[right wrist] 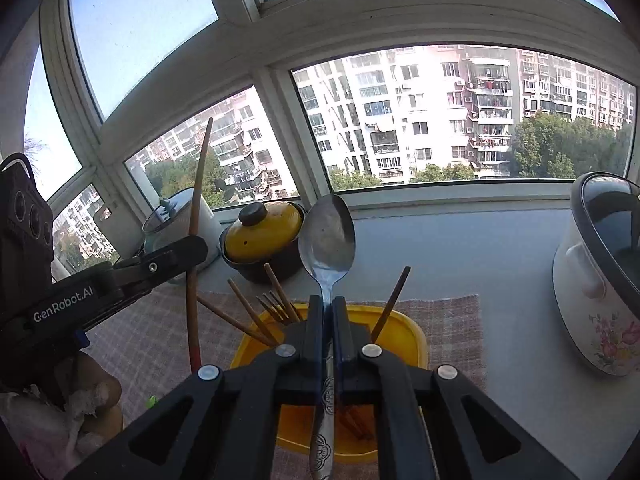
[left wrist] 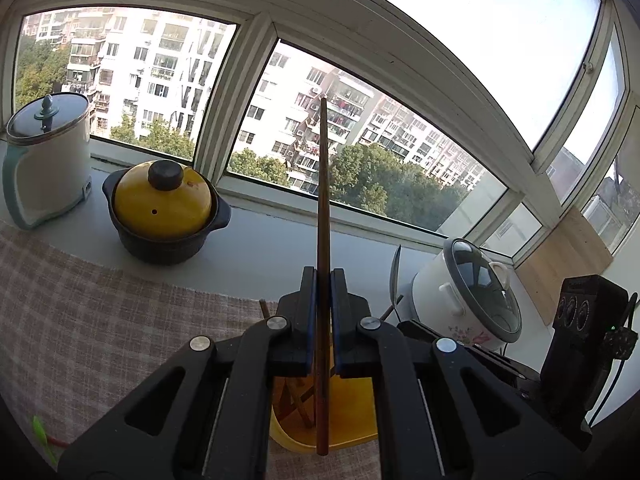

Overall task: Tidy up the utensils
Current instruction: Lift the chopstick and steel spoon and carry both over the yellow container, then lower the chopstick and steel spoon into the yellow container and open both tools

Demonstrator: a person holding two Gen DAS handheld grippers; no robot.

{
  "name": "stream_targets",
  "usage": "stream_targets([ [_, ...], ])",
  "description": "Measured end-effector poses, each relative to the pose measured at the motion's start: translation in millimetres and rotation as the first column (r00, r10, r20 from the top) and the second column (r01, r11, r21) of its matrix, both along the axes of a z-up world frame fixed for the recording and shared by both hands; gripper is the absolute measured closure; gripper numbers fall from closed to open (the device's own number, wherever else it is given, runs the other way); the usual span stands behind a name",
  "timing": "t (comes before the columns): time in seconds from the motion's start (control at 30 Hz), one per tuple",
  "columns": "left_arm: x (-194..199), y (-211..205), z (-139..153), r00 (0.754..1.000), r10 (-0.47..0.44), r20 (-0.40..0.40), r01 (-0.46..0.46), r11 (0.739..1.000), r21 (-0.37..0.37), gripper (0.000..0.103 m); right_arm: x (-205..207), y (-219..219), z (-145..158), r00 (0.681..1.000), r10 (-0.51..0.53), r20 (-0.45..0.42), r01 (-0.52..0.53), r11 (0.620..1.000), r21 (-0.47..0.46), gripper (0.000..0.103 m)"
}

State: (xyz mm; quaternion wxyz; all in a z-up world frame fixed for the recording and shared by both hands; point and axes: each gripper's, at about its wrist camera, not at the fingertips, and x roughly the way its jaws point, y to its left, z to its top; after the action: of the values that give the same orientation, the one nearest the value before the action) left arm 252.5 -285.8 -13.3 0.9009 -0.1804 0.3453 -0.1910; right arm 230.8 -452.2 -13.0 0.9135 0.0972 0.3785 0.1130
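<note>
Right wrist: chopsticks point(right wrist: 256, 316) in yellow container point(right wrist: 408, 336).

One readable brand mark

"GenRobot.AI" stands in white letters on the black arm of the left gripper point(right wrist: 196, 248), seen in the right wrist view at the left edge. The left wrist view carries no legible writing; the spoon point(right wrist: 327, 236) handle bears only an ornamental pattern, no letters.

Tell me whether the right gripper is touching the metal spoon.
Touching. The right wrist view shows the right gripper with its jaws closed on the metal spoon, pads pressed against the handle on both sides, bowl pointing up.
</note>
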Motion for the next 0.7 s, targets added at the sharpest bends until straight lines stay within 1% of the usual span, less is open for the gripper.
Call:
stream_targets([
  [0.07, 2.2, -4.3, -3.8, 1.000, -0.004, 0.007, 0.004, 1.000, 0.011, 0.099, 4.0, -1.1, -3.0, 1.000, -0.003, -0.004, 0.003, 1.000, -0.001, 0.102],
  [0.23, 7.5, -9.8, -11.2, 1.000, -0.007, 0.003, 0.007, 1.000, 0.007, 0.099, 11.8, -3.1, -6.5, 1.000, -0.018, -0.002, 0.018, 1.000, -0.008, 0.102],
  [0.4, 9.5, -13.1, -13.0, 1.000, -0.007, 0.003, 0.007, 1.000, 0.016, 0.099, 20.0, -0.3, -9.9, 1.000, -0.028, 0.008, 0.028, 0.999, -0.040, 0.102],
  [0.7, 11.6, -14.9, -19.8, 1.000, -0.003, -0.004, 0.003, 1.000, 0.019, 0.099, 25.9, -0.8, -22.3, 0.999, -0.029, 0.017, 0.030, 0.997, -0.064, 0.102],
])
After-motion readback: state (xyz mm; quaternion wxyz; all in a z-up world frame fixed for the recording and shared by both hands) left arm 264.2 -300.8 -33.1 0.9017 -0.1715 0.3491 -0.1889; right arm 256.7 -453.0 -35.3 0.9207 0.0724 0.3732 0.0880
